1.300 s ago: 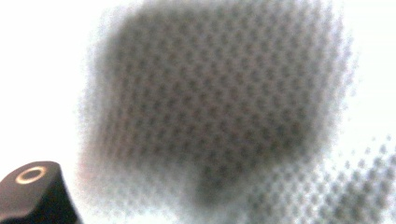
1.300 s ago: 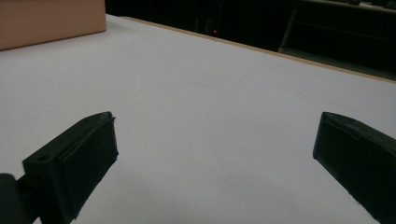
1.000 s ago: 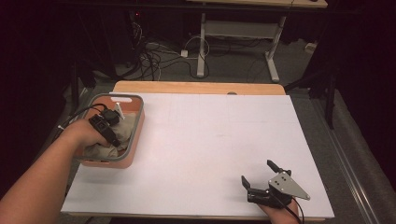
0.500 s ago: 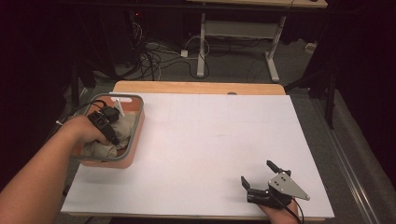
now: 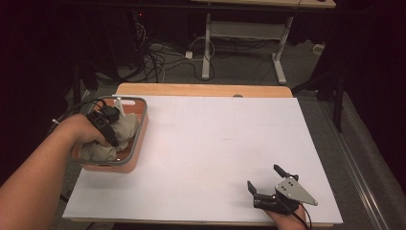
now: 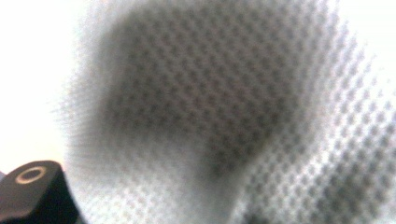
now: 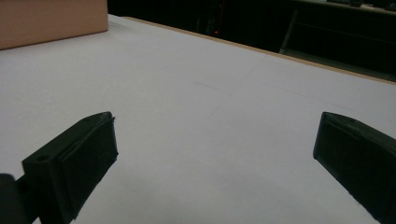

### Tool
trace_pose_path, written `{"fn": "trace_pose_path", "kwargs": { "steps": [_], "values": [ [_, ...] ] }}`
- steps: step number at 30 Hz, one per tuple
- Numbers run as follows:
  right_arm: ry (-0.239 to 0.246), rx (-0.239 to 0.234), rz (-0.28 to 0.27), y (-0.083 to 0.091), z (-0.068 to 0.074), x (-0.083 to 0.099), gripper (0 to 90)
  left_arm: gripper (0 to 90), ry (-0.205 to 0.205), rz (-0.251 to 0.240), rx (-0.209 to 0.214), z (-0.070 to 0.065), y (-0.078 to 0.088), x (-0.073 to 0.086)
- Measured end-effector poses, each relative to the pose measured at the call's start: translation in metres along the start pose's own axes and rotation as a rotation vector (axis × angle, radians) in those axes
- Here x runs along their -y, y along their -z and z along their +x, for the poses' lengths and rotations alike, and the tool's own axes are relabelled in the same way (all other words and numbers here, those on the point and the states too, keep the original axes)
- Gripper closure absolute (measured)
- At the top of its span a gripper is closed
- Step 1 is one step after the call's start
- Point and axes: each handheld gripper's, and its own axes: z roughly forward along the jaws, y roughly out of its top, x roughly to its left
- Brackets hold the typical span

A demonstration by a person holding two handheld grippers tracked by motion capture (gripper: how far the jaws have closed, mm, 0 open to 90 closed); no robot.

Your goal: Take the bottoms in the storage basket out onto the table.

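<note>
Your left gripper (image 5: 111,125) is reaching into the orange, grey-rimmed plastic basket (image 5: 140,136) at the bench's (image 5: 215,143) left edge, against crumpled grey-beige cloth (image 5: 125,128); whether its fingers are clenched, you cannot tell. Your right gripper (image 5: 268,181) is waiting near-right, fingers released. Cloth removal is apparently not yet done.

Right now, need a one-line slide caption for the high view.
Left hand-held gripper reaches into cloth in orange bin; right hand-held gripper rests open.

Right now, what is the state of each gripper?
Left gripper: down in the basket against the cloth; jaws cannot be told.
Right gripper: open, holding nothing.
</note>
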Motion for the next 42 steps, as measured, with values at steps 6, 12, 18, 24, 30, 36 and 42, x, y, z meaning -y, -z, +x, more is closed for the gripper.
{"fn": "trace_pose_path", "kwargs": {
  "steps": [6, 12, 18, 24, 30, 36, 42],
  "values": [
    [0.000, -0.003, 0.001, 0.000, 0.000, 0.000, 0.4, 54.6, 0.003, 0.009, 0.001, -0.001, 0.004, 0.000],
    [0.000, -0.006, -0.001, 0.000, 0.001, 0.000, 0.4, 54.6, 0.002, 0.016, 0.004, -0.001, 0.005, -0.001],
    [0.001, -0.004, 0.001, 0.000, 0.001, 0.001, 0.4, 54.6, 0.000, 0.031, 0.002, -0.002, 0.008, -0.002],
    [-0.001, -0.004, 0.003, 0.000, 0.001, 0.001, 0.4, 54.6, -0.012, 0.041, -0.003, -0.005, 0.013, -0.003],
    [-0.002, -0.006, 0.001, 0.000, 0.001, 0.001, 0.4, 54.6, -0.011, 0.048, -0.006, -0.007, 0.021, -0.005],
    [-0.002, -0.006, 0.001, 0.000, 0.001, 0.001, 0.4, 54.6, -0.013, 0.046, -0.007, -0.008, 0.028, -0.007],
    [-0.002, -0.006, 0.004, 0.000, 0.002, 0.001, 0.4, 54.6, -0.021, 0.046, -0.011, -0.011, 0.035, -0.010]
  ]
}}
